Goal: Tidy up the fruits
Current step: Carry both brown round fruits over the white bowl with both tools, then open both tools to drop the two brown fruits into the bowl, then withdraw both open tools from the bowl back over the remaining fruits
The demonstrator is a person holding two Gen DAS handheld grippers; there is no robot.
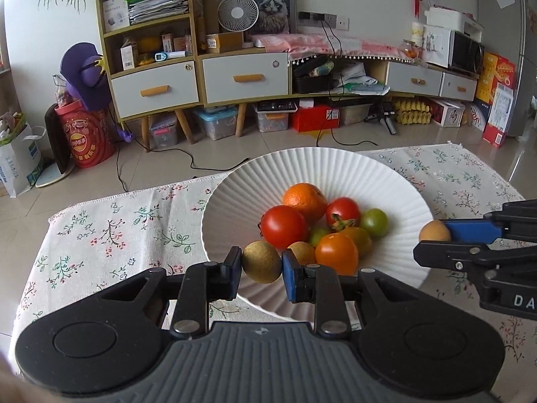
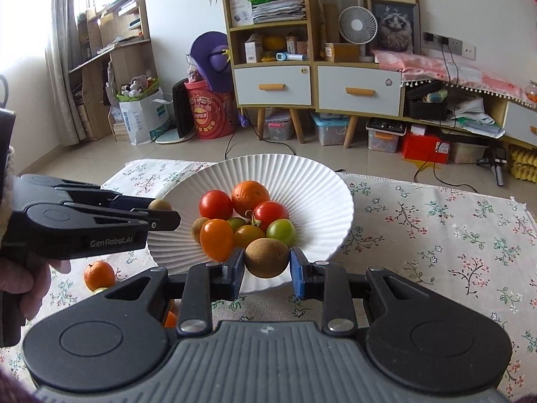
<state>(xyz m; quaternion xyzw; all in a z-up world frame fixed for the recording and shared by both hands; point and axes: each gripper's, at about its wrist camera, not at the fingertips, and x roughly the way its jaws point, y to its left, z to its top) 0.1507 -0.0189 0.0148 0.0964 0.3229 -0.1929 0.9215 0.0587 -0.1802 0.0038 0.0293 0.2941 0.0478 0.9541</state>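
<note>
Fruits mostly in plate (image 2: 319, 181); my left gripper (image 1: 261, 265) & right gripper (image 2: 266, 263) each clamp a brown fruit (image 1: 261, 266) btwn fingers; orange (image 2: 99, 275) left outside.

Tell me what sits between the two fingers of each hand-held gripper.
Each holds a round brown fruit over the ribbed white bowl: left hand-held gripper in the left wrist view, right hand-held gripper in the right wrist view.

Right gripper (image 2: 266, 270) fingers (image 2: 235, 268) clamped on a brown fruit (image 2: 266, 258) at the white bowl (image 2: 322, 194) rim.
</note>
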